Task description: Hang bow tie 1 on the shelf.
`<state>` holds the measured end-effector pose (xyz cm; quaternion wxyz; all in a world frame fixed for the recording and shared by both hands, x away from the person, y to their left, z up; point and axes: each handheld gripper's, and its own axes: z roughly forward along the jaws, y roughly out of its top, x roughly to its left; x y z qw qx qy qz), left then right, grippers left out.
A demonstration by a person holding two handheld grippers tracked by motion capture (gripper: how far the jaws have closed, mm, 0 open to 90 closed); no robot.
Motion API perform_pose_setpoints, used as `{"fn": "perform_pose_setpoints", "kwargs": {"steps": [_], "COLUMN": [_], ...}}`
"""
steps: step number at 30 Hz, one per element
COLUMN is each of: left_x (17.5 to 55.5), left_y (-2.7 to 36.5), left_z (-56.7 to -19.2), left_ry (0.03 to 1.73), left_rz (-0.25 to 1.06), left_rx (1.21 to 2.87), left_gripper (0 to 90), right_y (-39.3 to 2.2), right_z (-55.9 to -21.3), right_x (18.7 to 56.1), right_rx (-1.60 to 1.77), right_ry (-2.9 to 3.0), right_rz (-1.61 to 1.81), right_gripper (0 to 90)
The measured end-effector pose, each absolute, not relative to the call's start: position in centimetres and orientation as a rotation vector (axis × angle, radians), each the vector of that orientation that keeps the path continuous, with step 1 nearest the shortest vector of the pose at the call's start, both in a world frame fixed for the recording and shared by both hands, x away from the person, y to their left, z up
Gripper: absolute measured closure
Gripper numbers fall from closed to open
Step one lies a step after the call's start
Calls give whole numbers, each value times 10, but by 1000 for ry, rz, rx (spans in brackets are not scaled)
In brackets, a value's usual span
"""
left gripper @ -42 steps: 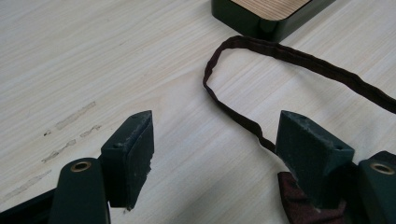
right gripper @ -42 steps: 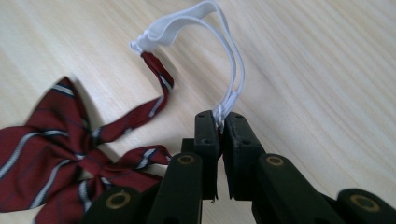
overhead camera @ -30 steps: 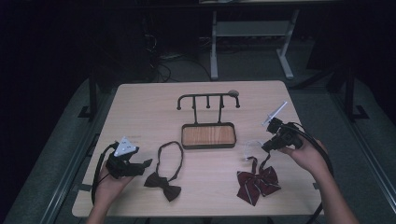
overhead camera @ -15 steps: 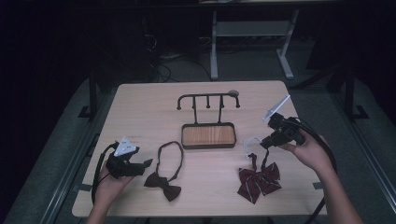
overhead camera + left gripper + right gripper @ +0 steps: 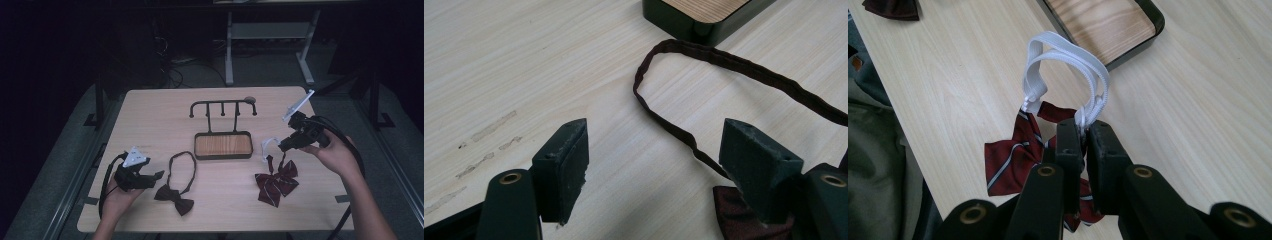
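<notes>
My right gripper (image 5: 1083,132) pinches the red bow tie's white strap (image 5: 1068,55), tie partly lifted, not yet on the rack (image 5: 222,107); left gripper (image 5: 659,170) open, dark bow tie (image 5: 175,197) untouched.

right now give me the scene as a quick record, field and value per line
right gripper: shut on the white strap of the striped red bow tie, which is partly lifted
left gripper: open, low over the table, holding nothing
dark bow tie: flat on the table, its band looped toward the tray
tray stand: wooden base, hook rail bare
</notes>
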<state>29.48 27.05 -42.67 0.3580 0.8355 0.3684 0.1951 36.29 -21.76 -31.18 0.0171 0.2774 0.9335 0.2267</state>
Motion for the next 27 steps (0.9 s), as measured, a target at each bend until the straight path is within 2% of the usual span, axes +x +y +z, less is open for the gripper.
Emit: {"fn": "perform_pose_setpoints", "kwargs": {"steps": [27], "left_x": [294], "left_y": [268], "left_z": [-426], "left_ry": [932], "left_rz": [494], "left_rx": [2154], "left_gripper": [284], "right_y": [-198], "right_z": [-284], "right_x": [379], "right_rx": [823], "right_ry": [2891], "right_rz": [669], "right_gripper": [840]}}
